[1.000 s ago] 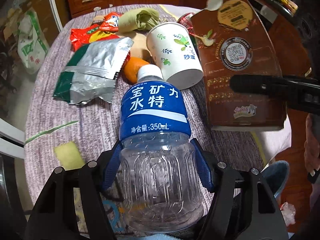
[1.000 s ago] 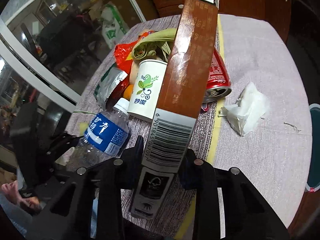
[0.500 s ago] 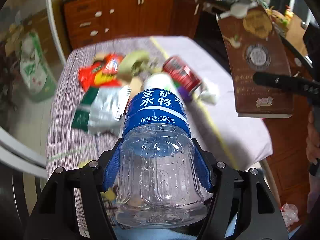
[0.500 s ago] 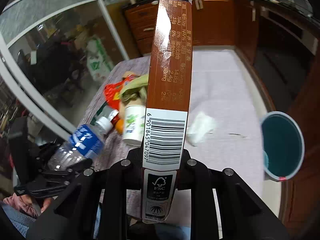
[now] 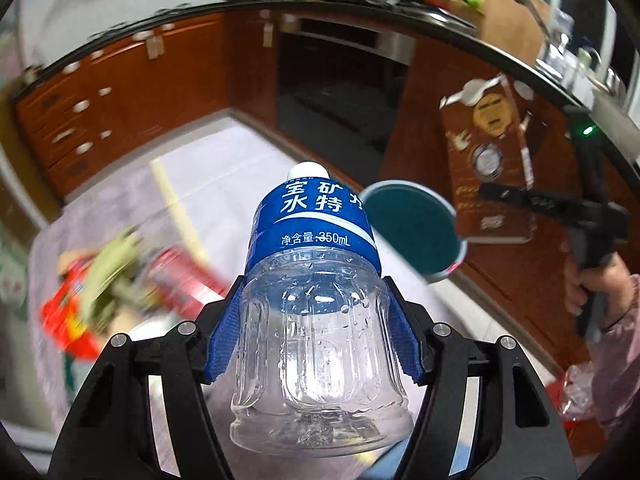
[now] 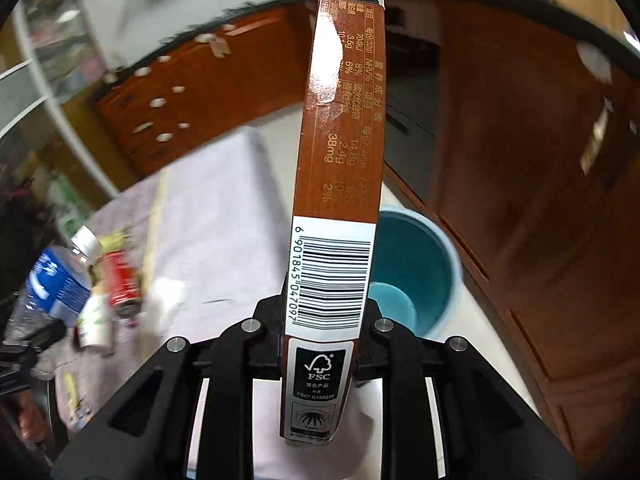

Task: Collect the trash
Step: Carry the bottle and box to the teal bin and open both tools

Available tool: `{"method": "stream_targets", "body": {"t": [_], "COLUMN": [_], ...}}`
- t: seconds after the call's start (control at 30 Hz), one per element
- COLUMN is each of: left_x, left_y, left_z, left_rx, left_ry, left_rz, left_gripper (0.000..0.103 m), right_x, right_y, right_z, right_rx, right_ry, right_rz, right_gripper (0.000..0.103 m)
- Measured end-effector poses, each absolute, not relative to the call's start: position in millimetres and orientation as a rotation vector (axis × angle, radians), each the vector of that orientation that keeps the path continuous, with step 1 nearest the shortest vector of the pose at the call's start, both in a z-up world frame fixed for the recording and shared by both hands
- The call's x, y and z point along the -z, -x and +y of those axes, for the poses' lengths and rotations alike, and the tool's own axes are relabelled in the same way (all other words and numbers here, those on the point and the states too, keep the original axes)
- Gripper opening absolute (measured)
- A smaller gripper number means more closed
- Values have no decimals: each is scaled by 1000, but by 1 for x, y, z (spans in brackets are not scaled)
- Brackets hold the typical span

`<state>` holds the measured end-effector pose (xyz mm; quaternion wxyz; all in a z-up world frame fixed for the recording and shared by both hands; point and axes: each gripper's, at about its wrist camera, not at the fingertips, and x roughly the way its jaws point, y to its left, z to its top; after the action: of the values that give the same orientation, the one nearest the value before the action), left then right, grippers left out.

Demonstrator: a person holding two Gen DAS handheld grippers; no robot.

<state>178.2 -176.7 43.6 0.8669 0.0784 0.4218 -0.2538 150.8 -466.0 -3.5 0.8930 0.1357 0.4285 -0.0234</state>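
Observation:
My left gripper (image 5: 316, 336) is shut on a clear plastic water bottle (image 5: 316, 280) with a blue label and white cap, held up above the table. My right gripper (image 6: 322, 320) is shut on a flat brown carton (image 6: 340, 160) with a barcode, held upright in the air. A teal bin (image 5: 412, 228) stands on the floor beside the table; in the right wrist view the bin (image 6: 420, 272) lies just behind and right of the carton. The carton (image 5: 488, 168) and right gripper show at the right of the left wrist view. The bottle (image 6: 52, 280) shows at the left of the right wrist view.
A table with a pale cloth (image 5: 224, 184) holds a red can (image 6: 120, 280), a paper cup (image 6: 94, 320), a crumpled tissue (image 6: 166, 296) and red and green wrappers (image 5: 88, 292). Brown cabinets (image 5: 132, 92) and a dark counter edge surround the table.
Both grippers have lifted their loads off the table and swung right toward the teal bin, which now shows close ahead in both views. The table trash has slid to the left.

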Motion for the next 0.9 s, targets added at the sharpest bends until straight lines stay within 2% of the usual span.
{"method": "stream_targets", "body": {"t": [0.23, 0.47, 0.5, 0.57, 0.8, 0.87, 0.9], "left_x": [-9, 32, 35, 42, 52, 53, 54], "left_y": [-230, -269, -272, -277, -281, -278, -278], "left_z": [-273, -327, -332, -340, -352, -356, -358], "left_rx": [652, 698, 701, 712, 729, 737, 739], "left_ry": [-215, -257, -262, -278, -296, -303, -306], "left_rz": [959, 1028, 1033, 1043, 1064, 1068, 1070], "left_gripper": [66, 66, 66, 66, 66, 66, 66], "right_x": [93, 157, 162, 166, 156, 150, 146], "right_y": [-194, -228, -230, -230, -219, -214, -211], "right_z": [-493, -515, -518, -521, -543, -553, -556], "right_rx": [94, 81, 79, 81, 111, 123, 137], "right_ry": [-366, -473, -490, -508, -530, -542, -542], "right_rz": [1016, 1123, 1132, 1124, 1085, 1064, 1050], "right_gripper": [20, 24, 27, 44, 64, 73, 74]}}
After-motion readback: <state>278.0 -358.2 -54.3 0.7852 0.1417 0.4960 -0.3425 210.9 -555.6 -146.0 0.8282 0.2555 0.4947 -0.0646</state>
